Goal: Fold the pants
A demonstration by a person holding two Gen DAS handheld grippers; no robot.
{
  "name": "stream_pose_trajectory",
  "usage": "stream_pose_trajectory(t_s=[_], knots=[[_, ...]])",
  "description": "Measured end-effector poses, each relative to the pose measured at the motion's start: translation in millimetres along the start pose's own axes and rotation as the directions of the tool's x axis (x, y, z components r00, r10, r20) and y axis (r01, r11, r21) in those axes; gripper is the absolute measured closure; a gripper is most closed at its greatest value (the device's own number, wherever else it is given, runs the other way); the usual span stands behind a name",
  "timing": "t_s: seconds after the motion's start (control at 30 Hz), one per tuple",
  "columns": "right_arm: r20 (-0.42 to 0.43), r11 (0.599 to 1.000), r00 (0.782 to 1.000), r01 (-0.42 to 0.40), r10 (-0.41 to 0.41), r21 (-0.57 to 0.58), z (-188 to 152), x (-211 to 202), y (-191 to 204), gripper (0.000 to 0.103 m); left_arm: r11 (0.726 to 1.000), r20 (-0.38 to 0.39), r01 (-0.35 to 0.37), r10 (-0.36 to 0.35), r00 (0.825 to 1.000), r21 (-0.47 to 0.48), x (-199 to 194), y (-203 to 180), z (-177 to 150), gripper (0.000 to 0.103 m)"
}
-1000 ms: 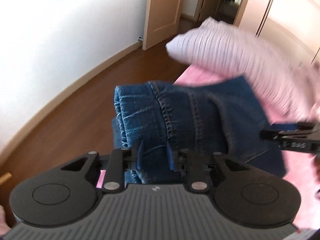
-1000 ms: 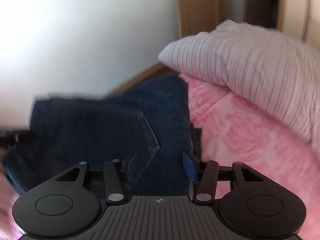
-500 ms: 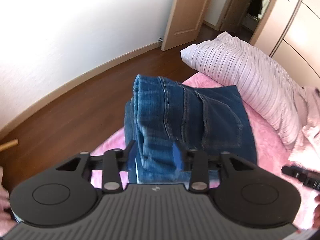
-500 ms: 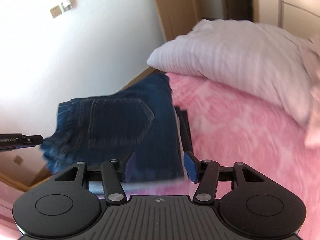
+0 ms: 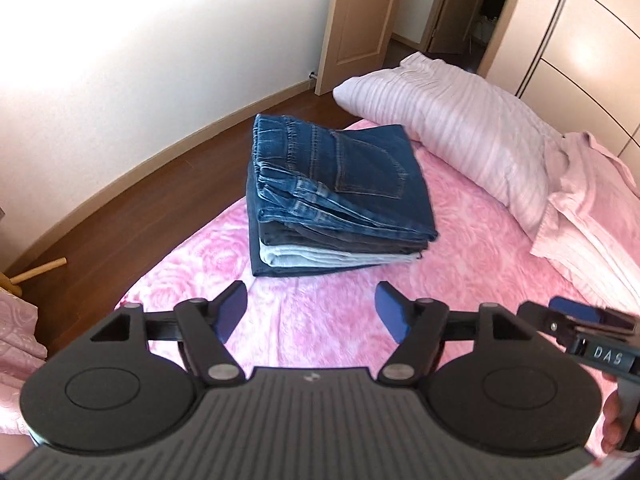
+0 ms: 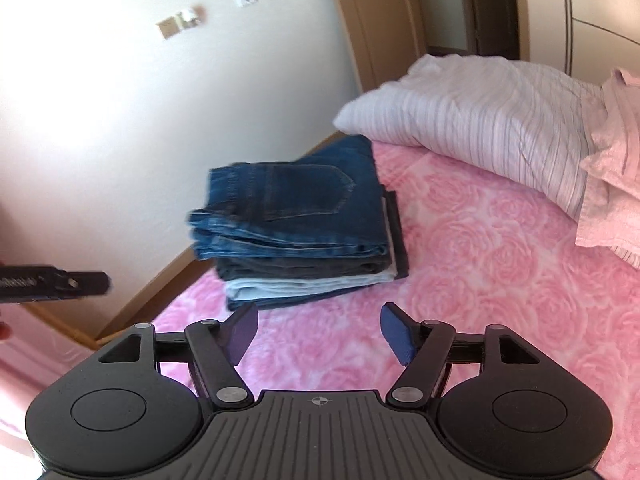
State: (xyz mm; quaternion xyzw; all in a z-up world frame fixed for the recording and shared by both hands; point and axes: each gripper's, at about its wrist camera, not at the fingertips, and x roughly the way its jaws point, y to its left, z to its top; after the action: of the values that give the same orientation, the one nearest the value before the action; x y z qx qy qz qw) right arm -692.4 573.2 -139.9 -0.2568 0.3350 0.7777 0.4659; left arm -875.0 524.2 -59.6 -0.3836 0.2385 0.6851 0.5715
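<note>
Straight ahead of both grippers, left [image 5: 310, 312] and right [image 6: 318, 330], each spread wide and empty, sits the jeans stack [image 5: 336, 200], about equally near.

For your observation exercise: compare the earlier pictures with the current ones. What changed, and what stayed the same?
Both tongs, left and right, let go of the top jeans, opened and drew back. The jeans now rest on the stack. Pillow and pink blanket are unchanged.

Home bedrm, pink bedspread [image 5: 320, 320], striped pillow [image 5: 460, 128], wardrobe doors [image 5: 580, 40]
</note>
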Motion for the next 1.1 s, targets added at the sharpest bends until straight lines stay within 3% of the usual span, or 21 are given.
stream_pose_trajectory(t_s=[0.27, 0.37, 0.53, 0.63, 1.1], knots=[[0.008, 0.998, 0.999, -0.033, 0.033, -0.062, -9, -61, 23, 0.035, 0.998, 0.070, -0.043, 0.039, 0.997, 0.046, -55, -31, -36, 0.016], [-0.002, 0.997, 1.000, -0.031, 0.030, -0.068, -15, -72, 25, 0.035, 0.997, 0.084, -0.060, 0.055, 0.995, 0.056, -66, -38, -47, 0.007], [-0.024, 0.997, 1.000, -0.006, 0.004, -0.080, -28, -78, 28, 0.034, 0.994, 0.084, -0.092, 0.086, 0.993, 0.064, -74, -45, -61, 0.001], [-0.036, 0.997, 0.999, 0.001, -0.004, -0.083, -34, -79, 29, 0.034, 0.988, 0.104, -0.126, 0.116, 0.988, 0.093, -79, -50, -69, 0.001], [-0.059, 0.996, 0.998, -0.009, 0.004, -0.090, -36, -89, 40, 0.034, 0.990, 0.080, -0.116, 0.109, 0.991, 0.082, -79, -40, -72, 0.001]])
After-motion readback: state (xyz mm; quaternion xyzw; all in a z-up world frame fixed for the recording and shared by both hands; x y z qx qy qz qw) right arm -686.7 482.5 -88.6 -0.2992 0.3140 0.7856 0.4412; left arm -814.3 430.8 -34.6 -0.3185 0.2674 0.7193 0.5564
